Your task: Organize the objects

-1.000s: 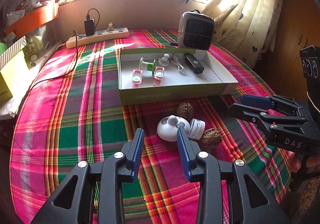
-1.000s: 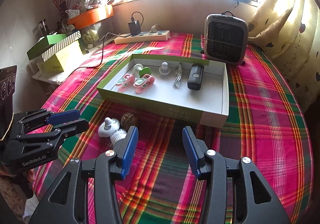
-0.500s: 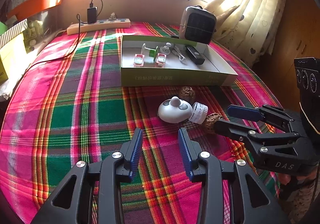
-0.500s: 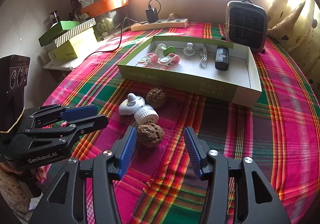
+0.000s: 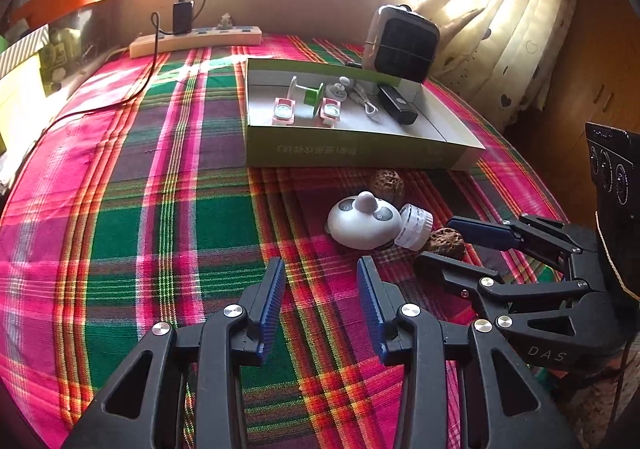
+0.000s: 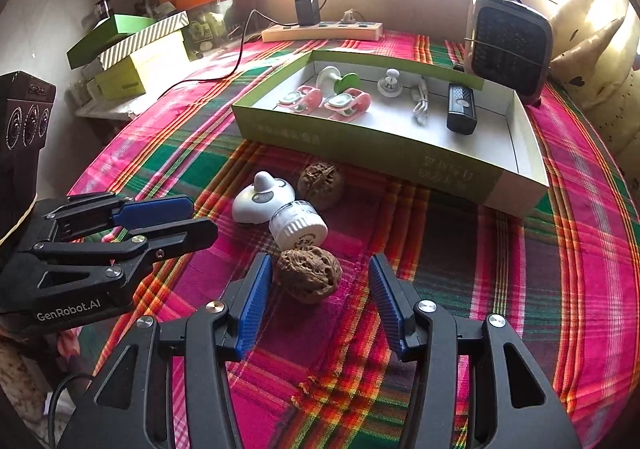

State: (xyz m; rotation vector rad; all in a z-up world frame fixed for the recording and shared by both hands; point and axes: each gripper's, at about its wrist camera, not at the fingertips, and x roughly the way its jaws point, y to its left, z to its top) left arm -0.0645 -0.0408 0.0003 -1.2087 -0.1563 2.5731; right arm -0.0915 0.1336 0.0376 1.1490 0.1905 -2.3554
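Note:
A brown walnut (image 6: 309, 273) lies on the plaid cloth between the open fingers of my right gripper (image 6: 320, 281), not touched; it also shows in the left wrist view (image 5: 446, 241). Beyond it lie a white ribbed cap (image 6: 297, 225), a white panda-faced gadget (image 6: 262, 201) and a second walnut (image 6: 321, 185). The green open box (image 6: 360, 147) behind holds pink clips, a green-and-white spool, a white knob, a cable and a black device. My left gripper (image 5: 320, 281) is open and empty, short of the panda gadget (image 5: 364, 223).
A small heater (image 6: 508, 45) stands behind the box at the right. A power strip (image 6: 322, 32) with a charger lies along the back wall. Stacked green and striped boxes (image 6: 132, 53) sit at the left. Curtains (image 5: 500, 29) hang at the right.
My right gripper has moved forward so the near walnut now lies between its fingers. My left gripper has edged slightly closer to the panda gadget.

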